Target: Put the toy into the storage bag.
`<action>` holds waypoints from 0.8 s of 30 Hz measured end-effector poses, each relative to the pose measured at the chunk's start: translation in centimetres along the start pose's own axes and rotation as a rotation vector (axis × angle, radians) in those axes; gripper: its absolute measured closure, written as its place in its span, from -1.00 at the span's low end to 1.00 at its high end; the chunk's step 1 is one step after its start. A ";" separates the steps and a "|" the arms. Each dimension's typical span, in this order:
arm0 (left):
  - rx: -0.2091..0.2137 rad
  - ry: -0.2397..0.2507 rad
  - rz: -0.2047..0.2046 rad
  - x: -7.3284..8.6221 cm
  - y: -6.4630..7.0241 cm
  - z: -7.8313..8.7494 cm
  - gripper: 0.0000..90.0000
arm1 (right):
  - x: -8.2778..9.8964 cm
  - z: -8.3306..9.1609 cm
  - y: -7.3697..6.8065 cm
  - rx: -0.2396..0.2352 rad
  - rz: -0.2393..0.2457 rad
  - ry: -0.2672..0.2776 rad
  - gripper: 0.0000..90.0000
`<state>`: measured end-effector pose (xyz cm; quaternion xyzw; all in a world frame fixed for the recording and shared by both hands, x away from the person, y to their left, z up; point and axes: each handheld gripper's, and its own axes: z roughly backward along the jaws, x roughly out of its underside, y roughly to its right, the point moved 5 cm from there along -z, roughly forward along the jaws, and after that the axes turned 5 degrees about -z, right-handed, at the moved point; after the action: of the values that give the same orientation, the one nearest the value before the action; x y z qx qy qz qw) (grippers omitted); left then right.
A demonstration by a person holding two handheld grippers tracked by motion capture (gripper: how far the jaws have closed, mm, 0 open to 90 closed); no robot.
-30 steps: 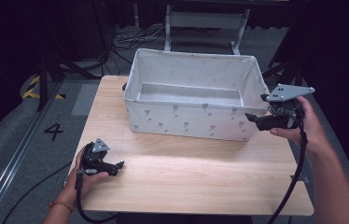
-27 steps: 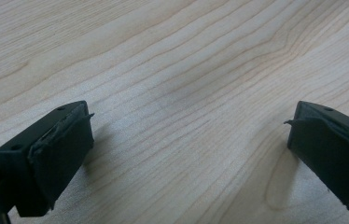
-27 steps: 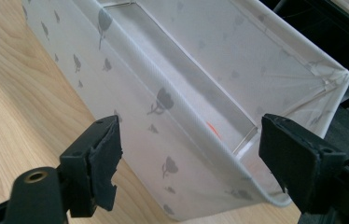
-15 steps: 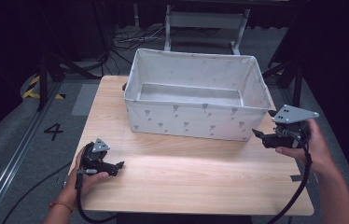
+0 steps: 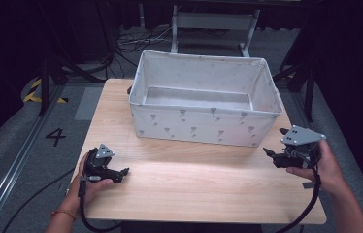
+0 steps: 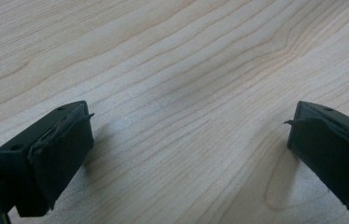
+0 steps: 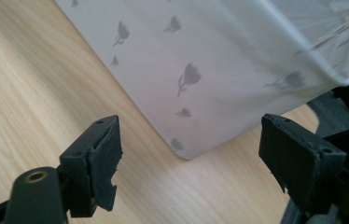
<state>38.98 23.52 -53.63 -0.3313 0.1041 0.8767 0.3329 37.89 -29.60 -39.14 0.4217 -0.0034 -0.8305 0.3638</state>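
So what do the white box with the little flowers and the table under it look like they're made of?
The box looks like soft fabric, matte white with a grey flower print: its walls sag and crease, and the rim looks folded over. The table looks like light wood or a wood-look laminate, smooth with a slight sheen: grain lines run along it, but the pictures cannot tell solid wood from veneer.

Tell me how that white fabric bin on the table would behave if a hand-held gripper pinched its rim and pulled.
The fabric bin looks soft-walled: its rim bows and its corner creases in the right gripper view, so a pinched edge would probably flex before the whole bin moves. It appears empty, so likely light, and may slide easily on the smooth wooden table. Wide and low, it seems unlikely to tip.
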 end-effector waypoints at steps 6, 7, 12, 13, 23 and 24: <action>-0.001 0.001 -0.002 0.0 0.0 0.0 -0.99 | 1.8 -1.0 -1.1 -0.017 -0.017 0.021 -0.51; 0.000 0.000 0.000 0.0 0.0 0.0 -0.99 | 2.4 -1.3 -1.5 -0.024 -0.022 0.025 -0.51; -0.002 0.001 -0.004 0.0 0.0 0.0 -0.99 | 4.2 -1.9 -2.2 -0.050 -0.050 0.032 -0.51; -0.002 0.001 -0.004 0.0 0.0 0.0 -0.99 | 4.6 -2.0 -2.3 -0.048 -0.060 0.036 -0.50; -0.003 0.000 -0.001 0.0 0.0 0.0 -0.99 | 8.1 -3.1 -2.9 -0.056 -0.127 0.024 -0.49; -0.003 0.000 -0.001 0.0 0.0 0.0 -0.99 | 8.5 -3.2 -2.9 -0.062 -0.137 0.018 -0.49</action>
<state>38.96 23.54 -53.61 -0.3319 0.1025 0.8767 0.3327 35.20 -31.71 -48.06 0.4171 0.0544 -0.8493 0.3189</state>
